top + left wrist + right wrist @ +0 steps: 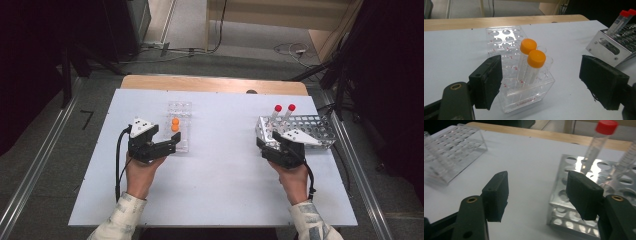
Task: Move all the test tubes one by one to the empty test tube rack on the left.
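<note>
Left gripper (540,82) jaws apart, orange-capped tubes (531,63) between, seemingly untouched

Lab, tube racks (179,125), capped tubes (531,67)

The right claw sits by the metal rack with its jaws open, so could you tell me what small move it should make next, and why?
Probably ease the right claw up toward the nearer red-capped clear plastic tube in the perforated metal rack. Its jaws stand open with nothing between them, and two orange-capped tubes already stand in the clear plastic rack.
</note>
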{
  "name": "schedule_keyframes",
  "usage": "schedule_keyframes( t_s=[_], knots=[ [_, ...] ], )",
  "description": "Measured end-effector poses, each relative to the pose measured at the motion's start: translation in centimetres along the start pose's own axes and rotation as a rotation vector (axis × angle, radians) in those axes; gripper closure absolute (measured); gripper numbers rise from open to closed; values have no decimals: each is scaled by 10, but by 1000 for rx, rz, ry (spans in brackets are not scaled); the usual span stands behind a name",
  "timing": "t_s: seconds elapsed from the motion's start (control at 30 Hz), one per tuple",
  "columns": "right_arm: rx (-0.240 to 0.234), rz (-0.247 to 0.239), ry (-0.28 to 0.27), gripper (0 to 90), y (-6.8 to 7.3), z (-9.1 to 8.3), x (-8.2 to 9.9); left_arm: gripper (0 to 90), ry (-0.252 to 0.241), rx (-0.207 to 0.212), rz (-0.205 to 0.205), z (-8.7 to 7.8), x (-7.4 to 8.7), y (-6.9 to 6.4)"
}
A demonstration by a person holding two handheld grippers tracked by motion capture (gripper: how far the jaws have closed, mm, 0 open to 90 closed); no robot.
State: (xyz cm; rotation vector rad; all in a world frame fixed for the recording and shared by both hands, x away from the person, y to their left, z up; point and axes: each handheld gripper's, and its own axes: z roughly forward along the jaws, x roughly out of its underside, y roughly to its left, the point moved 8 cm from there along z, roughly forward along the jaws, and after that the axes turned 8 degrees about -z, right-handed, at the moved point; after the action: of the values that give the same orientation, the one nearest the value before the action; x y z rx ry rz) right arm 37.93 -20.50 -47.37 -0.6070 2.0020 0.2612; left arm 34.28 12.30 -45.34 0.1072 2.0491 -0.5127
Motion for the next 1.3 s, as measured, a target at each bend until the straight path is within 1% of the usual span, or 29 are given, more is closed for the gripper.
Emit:
schedule_keyframes(
  t_s=[0.07,0.2,0.23,0.33,0.47,0.53,0.57,0.63,0.73,0.83,0.87,0.9,1.0,1.07,1.23,1.3],
  knots=[
    [30,14,0,337,-11,4,-2,178,1,4,-4,-1,0,-1],
    [97,34,14,336,-29,15,-3,157,19,20,0,-2,3,-4],
    [106,42,18,340,-33,18,-3,155,22,23,-1,-2,4,-4],
    [139,42,19,362,-41,26,-5,146,26,30,-1,-2,5,-6],
    [176,34,39,374,-49,38,-7,137,24,44,-13,-2,4,-6],
    [181,40,40,390,-51,42,-9,134,23,46,-10,-3,4,-5],
    [184,37,32,403,-52,44,-10,130,22,45,-12,-3,3,-5],
    [182,41,38,408,-54,48,-12,124,18,50,-18,-3,3,-5],
    [183,43,48,413,-56,52,-15,115,18,53,-16,-3,3,-4],
    [187,52,48,444,-59,56,-16,114,23,52,-13,-2,4,-4],
    [190,55,56,447,-61,57,-16,114,26,51,-12,-1,4,-4],
    [193,61,64,462,-63,59,-16,115,27,50,-11,-1,4,-5],
    [191,66,65,505,-65,61,-17,115,33,47,-3,-1,5,-5],
    [193,57,65,543,-66,62,-19,115,37,45,-2,0,6,-5],
    [204,81,74,632,-69,67,-19,116,39,41,3,1,7,-6],
    [215,79,83,689,-71,69,-18,117,41,40,5,1,7,-5]
  ],
)
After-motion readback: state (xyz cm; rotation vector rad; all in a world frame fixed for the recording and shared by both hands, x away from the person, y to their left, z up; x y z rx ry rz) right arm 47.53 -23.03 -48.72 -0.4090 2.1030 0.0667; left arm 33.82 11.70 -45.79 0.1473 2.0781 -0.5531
